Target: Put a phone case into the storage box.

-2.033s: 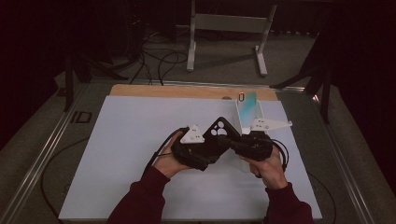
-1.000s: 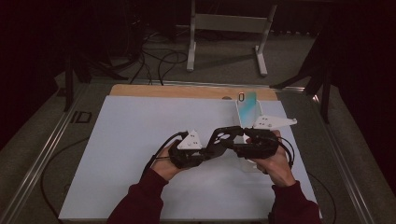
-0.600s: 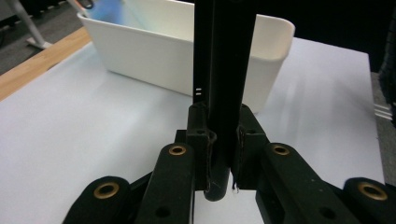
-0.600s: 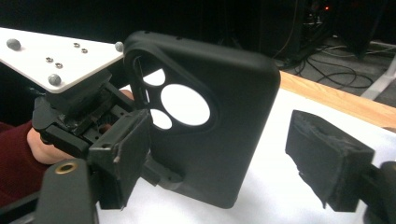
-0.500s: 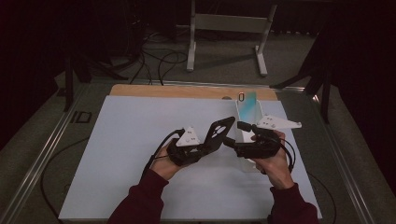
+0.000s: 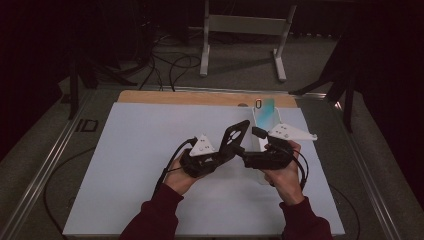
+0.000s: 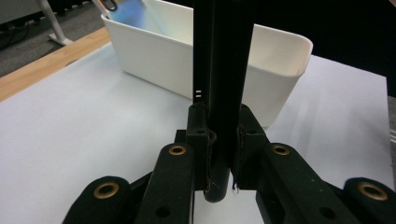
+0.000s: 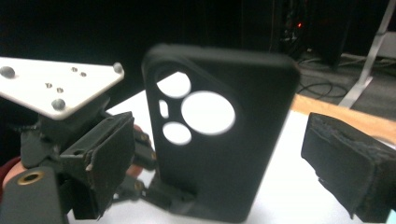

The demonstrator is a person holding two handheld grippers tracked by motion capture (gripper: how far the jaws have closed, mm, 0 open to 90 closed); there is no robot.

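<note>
Across the middle, a white mat (image 6: 150, 165) on the table, wooden edge (image 6: 165, 97) at the far side. Toward the right, a white bin (image 6: 264, 122), long axis running away from the person, standing just behind the right gripper.

Above the mat, near its centre, a black phone case (image 6: 235, 137), lifted clear of the surface. Long axis tilted up and away toward the far right, camera cut-outs at the upper end, lower end down at the left gripper. In the right gripper view (image 8: 219, 140), seen upright and broadside, round holes facing the lens.

Left gripper (image 6: 225, 152): clenched on the case's lower end; in the left gripper view, pads (image 7: 198, 140) pressed against the thin edge (image 7: 224, 84) on both sides.

Right gripper (image 6: 250, 145): released, jaws just opened wide, pads (image 8: 343, 163) standing off either side of the case without touching.

Compared with a second ago: right gripper drawn slightly back toward the bin, its grip on the case gone; case now raised at a steeper tilt, carried by the left gripper alone; left hand much where it was.
</note>
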